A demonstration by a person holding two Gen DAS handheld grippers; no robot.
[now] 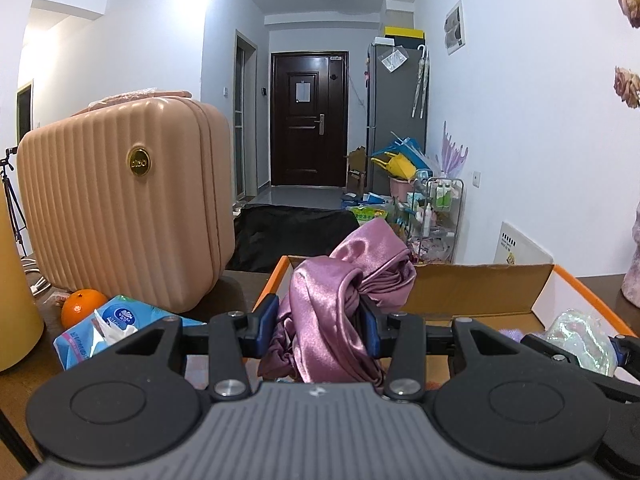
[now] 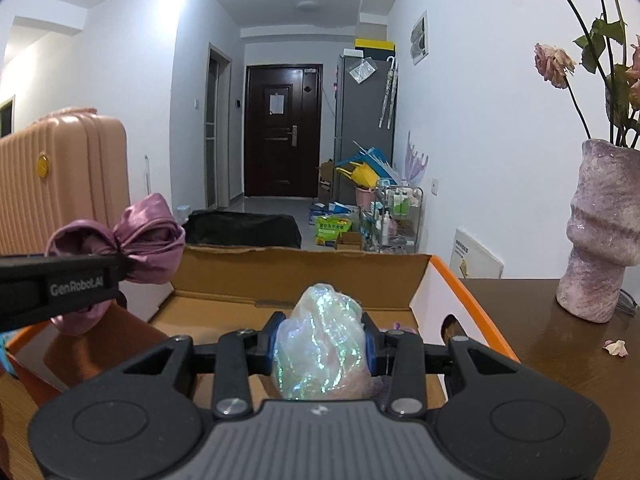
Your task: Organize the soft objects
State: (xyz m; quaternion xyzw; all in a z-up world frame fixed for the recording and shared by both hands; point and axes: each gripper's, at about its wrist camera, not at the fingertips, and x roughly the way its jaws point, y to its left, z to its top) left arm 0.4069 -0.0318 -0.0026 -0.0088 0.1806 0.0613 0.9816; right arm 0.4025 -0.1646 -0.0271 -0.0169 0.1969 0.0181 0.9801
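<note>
My left gripper (image 1: 320, 326) is shut on a bunched purple satin cloth (image 1: 340, 300) and holds it above the near left corner of the open cardboard box (image 1: 472, 288). The cloth and the left gripper (image 2: 124, 266) also show at the left of the right wrist view, cloth (image 2: 148, 236) sticking out beyond the fingers. My right gripper (image 2: 324, 344) is shut on an iridescent, translucent soft bundle (image 2: 320, 344) over the inside of the box (image 2: 304, 268). That bundle also shows at the right of the left wrist view (image 1: 580, 336).
A pink ribbed suitcase (image 1: 120, 208) stands left of the box on the brown table (image 2: 560, 360). An orange (image 1: 80, 306) and a blue tissue pack (image 1: 104, 328) lie in front of it. A pink vase with dried roses (image 2: 604, 232) stands right of the box.
</note>
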